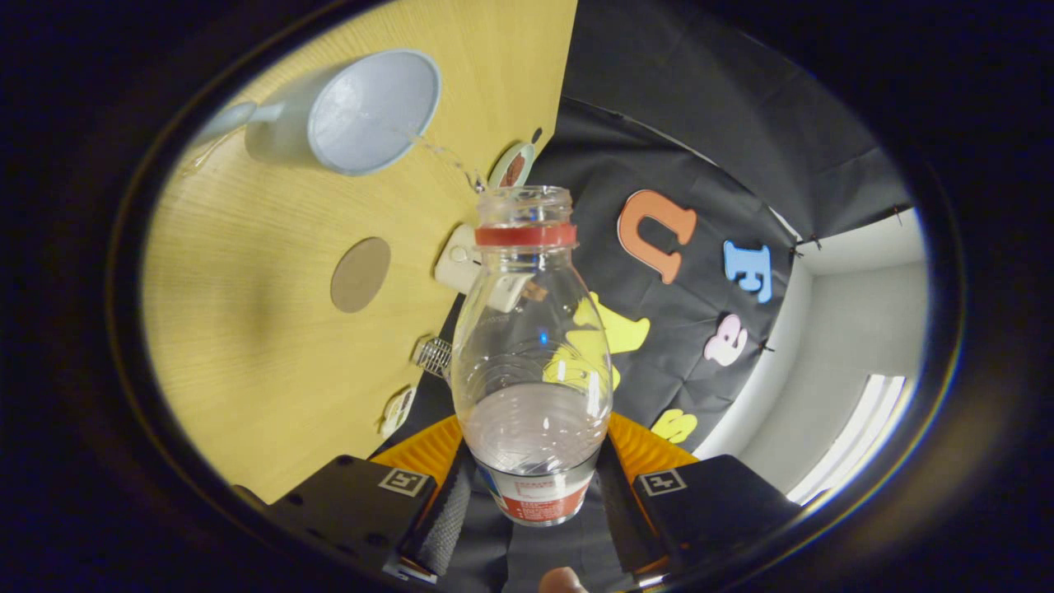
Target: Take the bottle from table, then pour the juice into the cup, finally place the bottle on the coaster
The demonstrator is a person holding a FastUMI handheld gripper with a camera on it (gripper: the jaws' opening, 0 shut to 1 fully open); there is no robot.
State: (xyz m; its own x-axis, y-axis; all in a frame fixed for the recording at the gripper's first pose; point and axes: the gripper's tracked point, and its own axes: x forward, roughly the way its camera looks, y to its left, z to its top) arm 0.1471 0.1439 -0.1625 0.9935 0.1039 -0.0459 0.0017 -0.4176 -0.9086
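On the left of the bench, I see the cup taking a thin stream from the tilted bottle, so I judge the pick-up done and the pour well along, little liquid remaining. The coaster lies bare nearer me, so placing is still left. My fingers are closed on the bottle's base, both sides pressing.
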